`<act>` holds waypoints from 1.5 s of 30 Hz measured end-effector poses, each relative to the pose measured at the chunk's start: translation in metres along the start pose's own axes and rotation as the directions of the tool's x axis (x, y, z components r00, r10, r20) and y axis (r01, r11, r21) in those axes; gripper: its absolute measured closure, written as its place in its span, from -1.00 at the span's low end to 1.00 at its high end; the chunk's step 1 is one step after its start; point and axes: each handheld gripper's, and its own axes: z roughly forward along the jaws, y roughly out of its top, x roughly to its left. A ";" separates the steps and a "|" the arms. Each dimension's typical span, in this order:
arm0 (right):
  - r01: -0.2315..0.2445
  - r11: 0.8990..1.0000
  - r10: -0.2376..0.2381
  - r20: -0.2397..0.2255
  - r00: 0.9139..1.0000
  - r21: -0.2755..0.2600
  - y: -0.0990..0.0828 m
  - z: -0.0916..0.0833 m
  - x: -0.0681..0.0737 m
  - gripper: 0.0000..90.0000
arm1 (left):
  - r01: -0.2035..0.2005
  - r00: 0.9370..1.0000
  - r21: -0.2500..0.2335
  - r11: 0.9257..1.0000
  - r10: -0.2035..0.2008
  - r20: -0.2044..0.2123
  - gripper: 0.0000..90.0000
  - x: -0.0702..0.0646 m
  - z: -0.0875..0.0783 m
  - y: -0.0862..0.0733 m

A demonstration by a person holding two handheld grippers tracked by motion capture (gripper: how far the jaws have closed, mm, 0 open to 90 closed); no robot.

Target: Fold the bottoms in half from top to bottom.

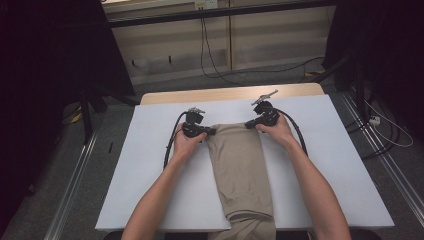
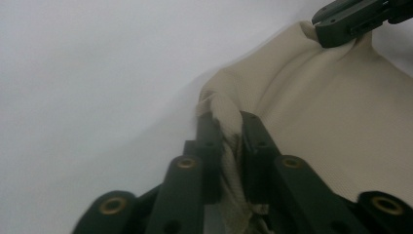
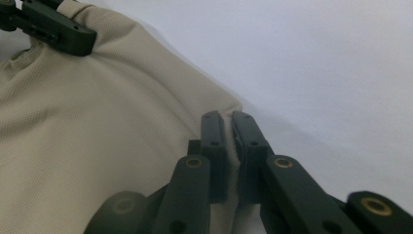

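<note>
A beige folded garment [image 1: 240,170] lies lengthwise on the white table [image 1: 150,165], its near end hanging over the front edge. My left gripper [image 1: 211,131] is shut on the garment's far left corner [image 2: 221,105]; cloth is bunched between its black jaws. My right gripper [image 1: 248,125] is shut on the far right corner [image 3: 229,105], with a thin fold pinched between its jaws. In the left gripper view the right gripper [image 2: 348,22] shows at the top right, biting the other corner. In the right gripper view the left gripper [image 3: 53,29] sits at the top left.
White table surface lies bare on both sides of the garment. A wooden strip [image 1: 225,93] runs along the table's far edge. Cables [image 1: 210,55] trail on the floor beyond, and dark stands [image 1: 90,100] flank the table.
</note>
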 end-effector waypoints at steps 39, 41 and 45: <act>-0.110 0.940 0.162 0.140 0.977 -0.323 0.082 -0.059 -0.010 0.03 | 0.043 0.984 -0.216 0.976 -0.079 -0.160 -0.45 0.024 -0.044 0.083; -0.098 0.943 0.144 0.126 0.982 -0.317 0.070 -0.064 -0.001 0.03 | 0.034 0.985 -0.218 0.975 -0.069 -0.155 -0.54 0.019 -0.049 0.073; -0.058 0.953 0.087 0.083 0.993 -0.296 0.044 -0.069 0.024 0.08 | 0.013 0.986 -0.213 0.977 -0.048 -0.162 -0.59 0.006 -0.058 0.046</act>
